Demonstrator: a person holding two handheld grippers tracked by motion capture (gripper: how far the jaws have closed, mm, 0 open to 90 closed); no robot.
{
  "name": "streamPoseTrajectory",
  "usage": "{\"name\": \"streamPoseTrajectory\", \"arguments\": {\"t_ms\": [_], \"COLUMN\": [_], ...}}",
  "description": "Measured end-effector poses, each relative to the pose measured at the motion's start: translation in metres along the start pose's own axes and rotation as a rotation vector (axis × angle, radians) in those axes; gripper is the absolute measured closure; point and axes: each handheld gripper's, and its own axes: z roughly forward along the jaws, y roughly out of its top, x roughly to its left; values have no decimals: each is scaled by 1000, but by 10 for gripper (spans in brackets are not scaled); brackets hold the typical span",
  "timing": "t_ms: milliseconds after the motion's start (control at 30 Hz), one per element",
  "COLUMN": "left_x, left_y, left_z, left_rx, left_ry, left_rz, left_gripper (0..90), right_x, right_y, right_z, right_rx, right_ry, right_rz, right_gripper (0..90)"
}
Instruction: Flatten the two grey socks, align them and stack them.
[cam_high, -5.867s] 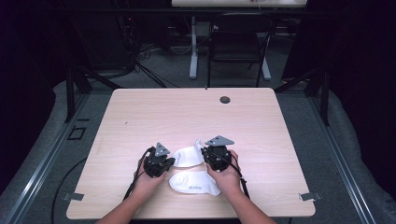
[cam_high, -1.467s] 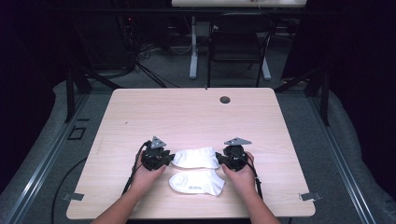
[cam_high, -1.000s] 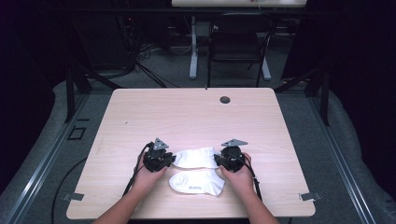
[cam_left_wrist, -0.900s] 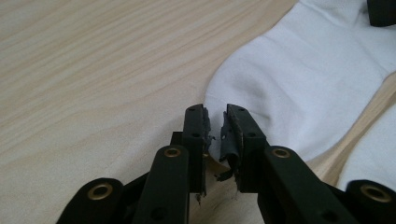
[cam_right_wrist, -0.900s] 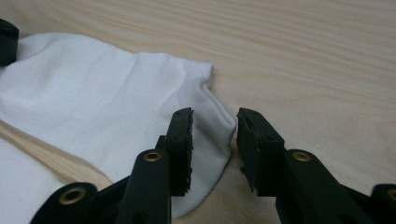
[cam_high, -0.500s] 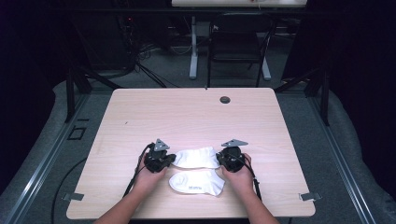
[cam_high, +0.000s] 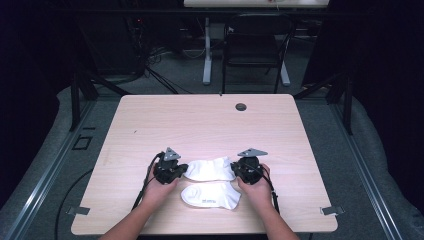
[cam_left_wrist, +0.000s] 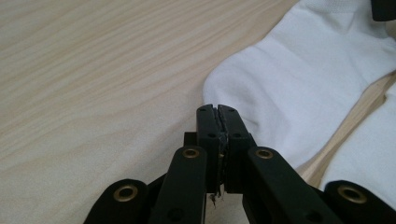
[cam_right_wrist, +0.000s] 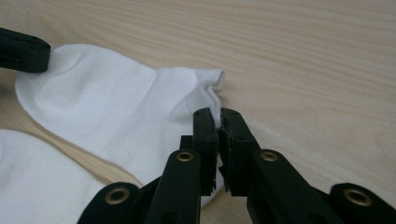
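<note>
Two white socks lie on the worktop (cam_high: 210, 120). The farther sock (cam_high: 209, 168) is stretched between the two claws: the left claw (cam_high: 183, 168) has just closed and pinches its one end, the right claw (cam_high: 235, 170) has just closed on its other end. The nearer sock (cam_high: 210, 195) lies just beside it, toward the person
</note>
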Motion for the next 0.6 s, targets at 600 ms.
{"name": "streamPoseTrajectory", "arguments": {"t_ms": [600], "left_x": [-5], "left_y": [15], "left_z": [-21], "left_rx": [-30], "left_ry": [-31], "left_rz": [20], "left_gripper": [887], "right_x": [7], "right_y": [21], "right_z": [-22], "right_rx": [-14], "right_ry": [26], "right_rz": [-7], "right_gripper": [858]}}
